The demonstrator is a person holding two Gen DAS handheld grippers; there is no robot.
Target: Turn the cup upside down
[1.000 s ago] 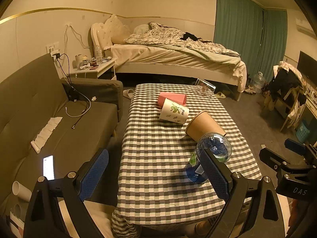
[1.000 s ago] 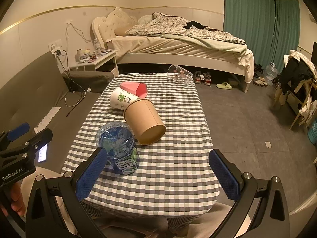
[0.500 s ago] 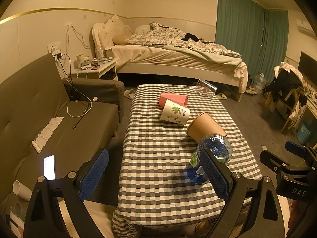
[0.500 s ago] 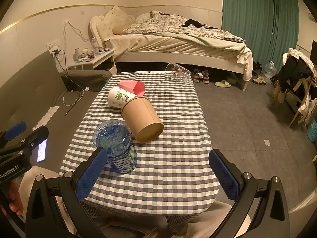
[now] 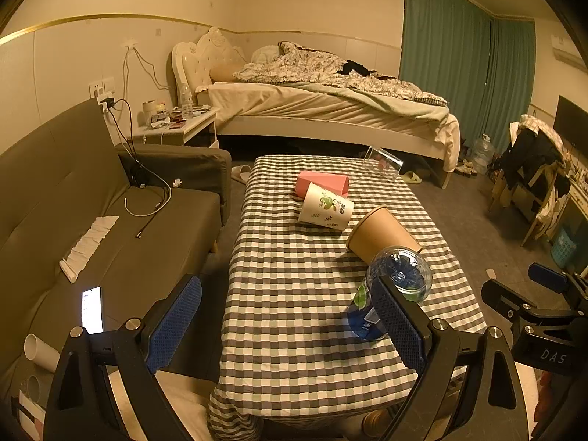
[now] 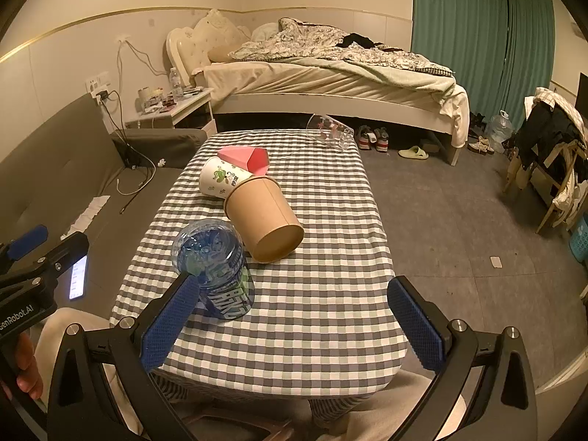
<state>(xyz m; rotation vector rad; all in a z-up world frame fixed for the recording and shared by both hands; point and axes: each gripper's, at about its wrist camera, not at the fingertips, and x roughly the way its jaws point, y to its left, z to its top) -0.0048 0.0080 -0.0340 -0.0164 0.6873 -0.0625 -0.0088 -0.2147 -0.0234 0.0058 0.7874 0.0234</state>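
Note:
Several cups are on the checkered table [image 5: 294, 294]. A brown paper cup [image 5: 382, 231] [image 6: 262, 220], a white printed cup [image 5: 325, 205] [image 6: 220, 180], a pink cup [image 5: 323, 182] [image 6: 244, 158] and a clear glass [image 5: 382, 163] [image 6: 330, 132] lie on their sides. A blue clear cup [image 6: 211, 268] [image 5: 395, 281] stands with its base up. My left gripper [image 5: 283, 294] is open above the near table edge, its right finger in front of the blue cup. My right gripper [image 6: 290, 288] is open over the near edge, the blue cup just beyond its left finger.
A grey sofa [image 5: 92, 220] with a lit phone [image 5: 92, 308], cables and a tissue strip runs along the left. A bed [image 5: 330, 110] and nightstand [image 5: 176, 125] stand behind the table. A chair with clothes [image 6: 551, 139] is at the right. A person's legs are under the near edge.
Both views drifted only slightly. The cups on the table have not moved, and both grippers stay open.

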